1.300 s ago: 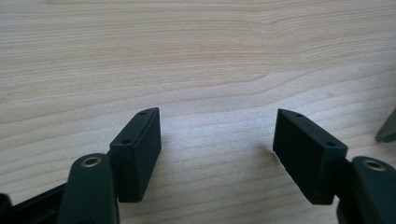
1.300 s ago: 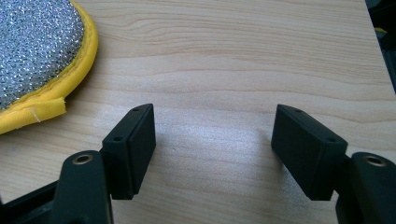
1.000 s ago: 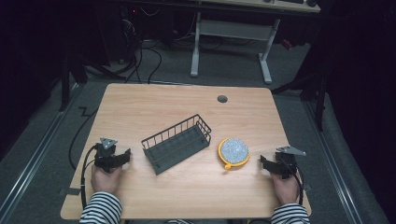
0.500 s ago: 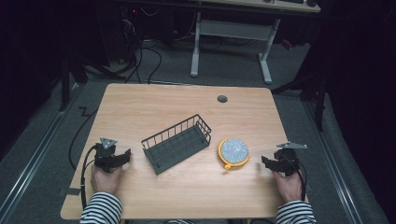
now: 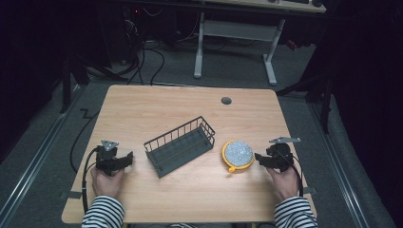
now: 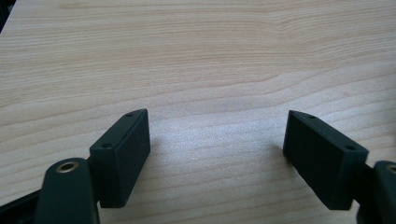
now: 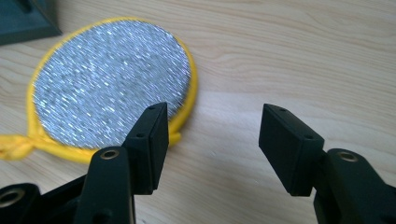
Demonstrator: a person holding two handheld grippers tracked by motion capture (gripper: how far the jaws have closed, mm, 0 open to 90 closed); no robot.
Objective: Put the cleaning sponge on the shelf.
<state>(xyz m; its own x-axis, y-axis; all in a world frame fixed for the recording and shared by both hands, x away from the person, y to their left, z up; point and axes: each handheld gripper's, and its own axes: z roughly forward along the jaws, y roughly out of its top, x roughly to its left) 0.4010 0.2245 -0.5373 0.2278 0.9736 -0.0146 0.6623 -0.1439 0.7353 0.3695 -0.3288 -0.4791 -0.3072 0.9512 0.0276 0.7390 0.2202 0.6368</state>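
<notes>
1. Right claw (image 5: 259, 158) hovers just beside the yellow-rimmed scrubber (image 5: 238, 153); its jaws, just closing, stand apart and empty
2. Scrubber lies flat on the counter (image 5: 190, 109), near the wire basket (image 5: 180, 145)
3. Left claw (image 5: 127, 159), jaws just opening, holds nothing

wire basket (image 5: 179, 146) mid-table, yellow-rimmed scrubber (image 5: 238, 154) beside right claw (image 5: 259, 158)

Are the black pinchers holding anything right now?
No. The left gripper has only bare table between its open jaws; the right gripper is open beside the round yellow-rimmed scrubber.
</notes>
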